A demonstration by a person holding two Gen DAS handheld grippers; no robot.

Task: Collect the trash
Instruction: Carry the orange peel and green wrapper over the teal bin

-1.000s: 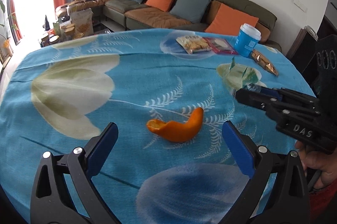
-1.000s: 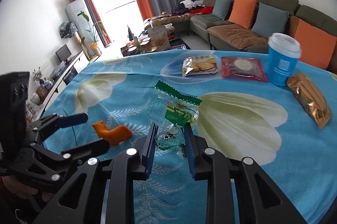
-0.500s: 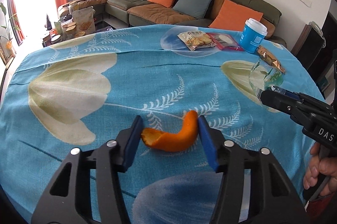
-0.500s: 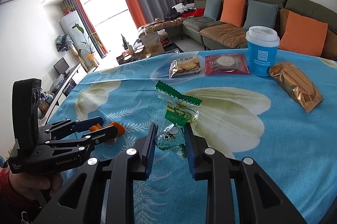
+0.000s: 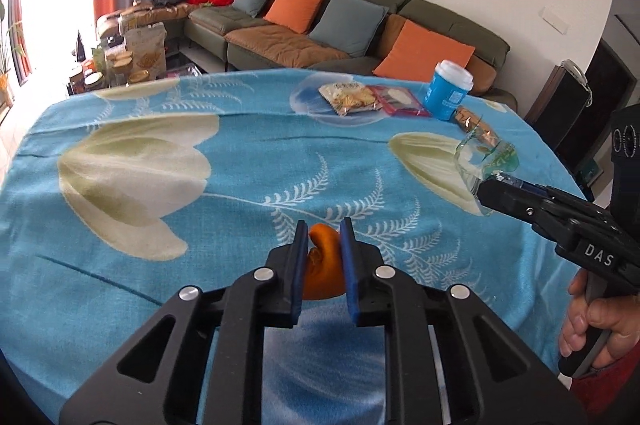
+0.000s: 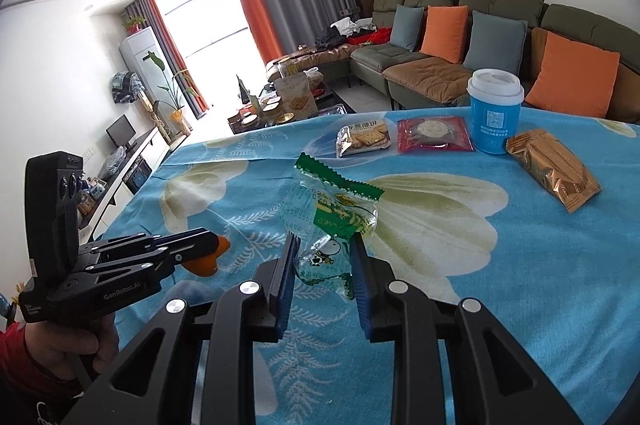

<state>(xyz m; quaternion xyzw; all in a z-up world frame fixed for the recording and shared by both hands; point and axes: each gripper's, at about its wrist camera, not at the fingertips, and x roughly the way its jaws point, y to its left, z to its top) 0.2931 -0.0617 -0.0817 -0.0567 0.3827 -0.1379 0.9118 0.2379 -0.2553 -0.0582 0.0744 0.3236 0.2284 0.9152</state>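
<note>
My left gripper [image 5: 324,229] is shut on an orange peel [image 5: 323,265], squeezed between its blue pads above the blue flowered tablecloth [image 5: 160,233]. The peel [image 6: 210,257] and the left gripper [image 6: 212,241] also show at the left of the right wrist view. My right gripper [image 6: 324,245] is shut on a clear and green empty snack wrapper [image 6: 336,221], held above the cloth. That wrapper [image 5: 486,155] also shows at the right of the left wrist view, at the tip of the right gripper [image 5: 486,185].
At the table's far side lie a biscuit pack [image 6: 364,137], a red cracker pack [image 6: 434,133], a blue paper cup with a white lid [image 6: 495,111] and a gold foil pack [image 6: 554,169]. A sofa with cushions [image 6: 480,57] stands behind the table.
My left gripper closed from wide open onto the orange peel and lifted it. My right gripper kept its hold on the wrapper and rose slightly.
</note>
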